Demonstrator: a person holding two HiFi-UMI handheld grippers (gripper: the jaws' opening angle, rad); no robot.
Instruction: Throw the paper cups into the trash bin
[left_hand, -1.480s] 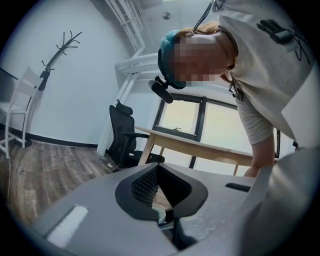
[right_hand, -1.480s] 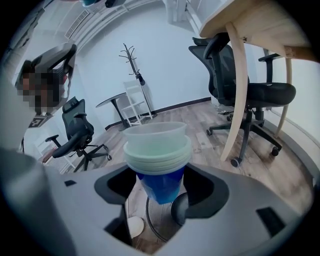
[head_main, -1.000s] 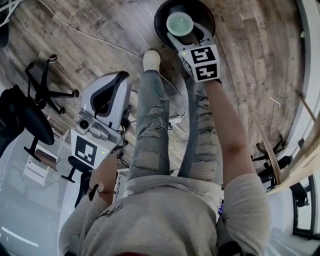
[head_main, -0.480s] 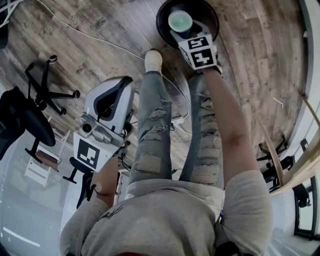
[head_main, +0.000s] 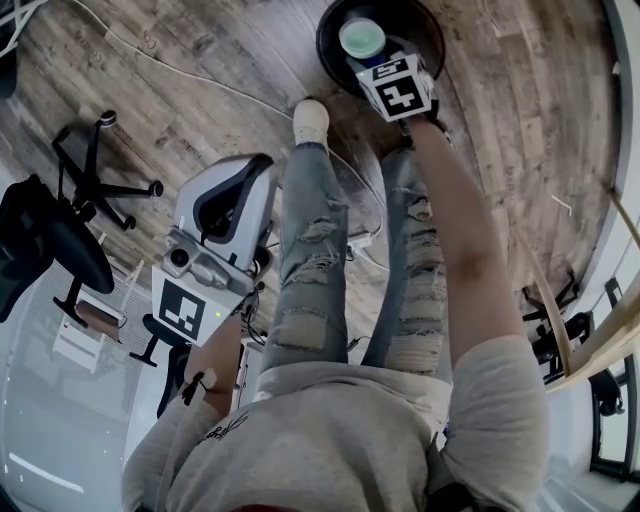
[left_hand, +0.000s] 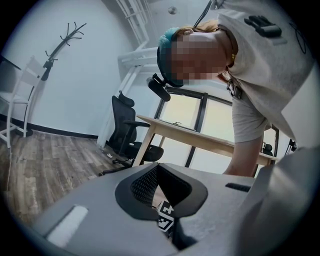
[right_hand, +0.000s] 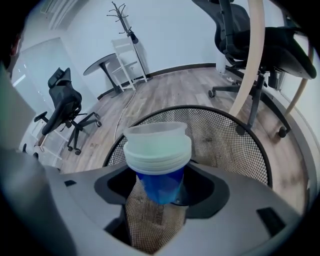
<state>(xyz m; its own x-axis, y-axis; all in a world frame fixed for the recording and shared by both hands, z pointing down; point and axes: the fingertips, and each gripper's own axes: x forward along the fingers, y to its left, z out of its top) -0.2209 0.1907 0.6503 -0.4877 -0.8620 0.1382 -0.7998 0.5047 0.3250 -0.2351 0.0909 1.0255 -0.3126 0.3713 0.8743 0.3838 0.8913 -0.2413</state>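
A stack of paper cups, blue with white rims, sits upright between the jaws of my right gripper, which is shut on it. In the head view that gripper reaches far forward and holds the cups over the round black mesh trash bin. Below the cups the bin's mesh wall and its floor show, with nothing visible inside. My left gripper hangs back beside the person's left leg and points up. Its jaws stand together with nothing between them.
The bin stands on a wood floor just beyond the person's feet. A cable runs across the floor at left. Black office chairs stand at left, with more chairs and a table leg close behind the bin.
My right gripper has carried the cups a little farther out, so they now hang more centrally over the bin. The left gripper has barely shifted.
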